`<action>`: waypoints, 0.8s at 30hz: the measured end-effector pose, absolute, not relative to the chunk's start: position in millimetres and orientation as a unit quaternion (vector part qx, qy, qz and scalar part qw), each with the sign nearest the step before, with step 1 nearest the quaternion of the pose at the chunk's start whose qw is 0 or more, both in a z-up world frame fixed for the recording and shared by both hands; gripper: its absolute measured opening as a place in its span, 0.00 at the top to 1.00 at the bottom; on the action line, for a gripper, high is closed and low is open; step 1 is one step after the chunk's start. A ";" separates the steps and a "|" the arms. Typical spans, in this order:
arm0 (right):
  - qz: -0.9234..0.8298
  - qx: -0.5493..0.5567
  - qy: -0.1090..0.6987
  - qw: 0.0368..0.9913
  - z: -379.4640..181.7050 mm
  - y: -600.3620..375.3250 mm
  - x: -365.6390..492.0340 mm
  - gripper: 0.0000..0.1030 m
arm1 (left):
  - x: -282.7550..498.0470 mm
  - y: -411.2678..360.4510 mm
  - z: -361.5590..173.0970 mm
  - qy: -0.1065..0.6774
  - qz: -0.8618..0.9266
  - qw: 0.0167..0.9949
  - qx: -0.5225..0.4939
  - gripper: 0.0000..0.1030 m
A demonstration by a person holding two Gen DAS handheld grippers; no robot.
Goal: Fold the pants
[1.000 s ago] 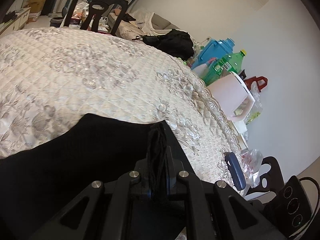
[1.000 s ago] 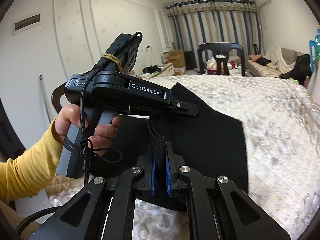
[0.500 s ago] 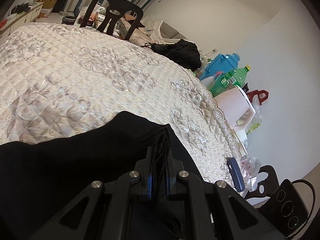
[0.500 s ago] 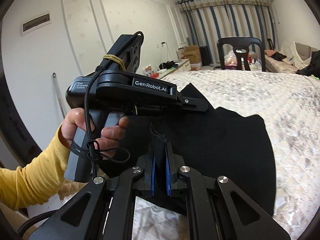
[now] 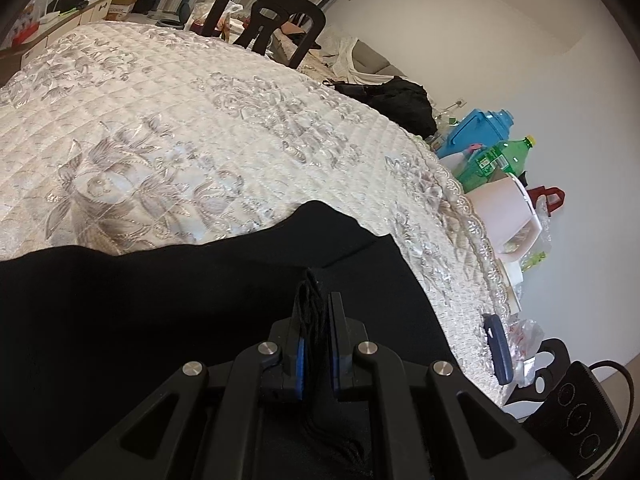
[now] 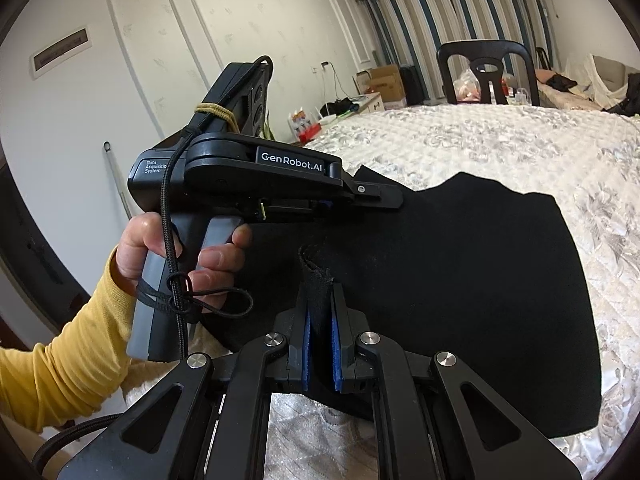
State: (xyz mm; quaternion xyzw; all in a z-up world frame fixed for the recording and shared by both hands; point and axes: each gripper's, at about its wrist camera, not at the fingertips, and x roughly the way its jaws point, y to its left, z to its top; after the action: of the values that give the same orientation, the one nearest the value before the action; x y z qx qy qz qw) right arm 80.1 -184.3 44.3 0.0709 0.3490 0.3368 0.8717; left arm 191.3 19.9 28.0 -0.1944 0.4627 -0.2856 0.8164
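The black pants [image 5: 168, 320] lie on a cream quilted bedspread [image 5: 200, 128], partly folded over themselves. My left gripper [image 5: 318, 300] is shut on a bunched edge of the pants. In the right wrist view the pants [image 6: 460, 264] spread to the right. My right gripper [image 6: 318, 292] is shut on another bunched edge of the fabric. The left gripper [image 6: 384, 198] shows there too, held by a hand in a yellow sleeve, just above and left of my right one.
A black chair [image 5: 264, 20] stands past the bed's far edge. Bottles, a blue jug [image 5: 476, 132] and a white bucket [image 5: 504, 212] crowd the floor off the bed's right side. A dark phone [image 5: 496, 348] lies at the bed's edge. A wall runs at the left [image 6: 100, 80].
Both grippers have carried their held pants edges forward across the bed. The black fabric now covers more of the bedspread in front of the left gripper.
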 end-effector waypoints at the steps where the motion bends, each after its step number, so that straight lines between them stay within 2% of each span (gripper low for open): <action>1: 0.336 0.071 0.351 0.871 44.5 -183.6 81.3 0.93 | 191.0 20.5 27.2 0.463 -0.282 0.818 -0.190 0.90; 24: 0.338 0.081 0.394 0.851 33.4 -176.2 92.6 0.87 | 187.9 28.7 17.1 0.473 -0.256 0.824 -0.178 0.87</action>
State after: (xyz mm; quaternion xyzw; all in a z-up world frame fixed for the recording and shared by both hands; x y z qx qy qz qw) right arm 92.6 -176.2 33.4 0.0805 0.3943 0.3382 0.8507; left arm 187.9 28.7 17.1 -0.1776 0.4734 -0.2557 0.8240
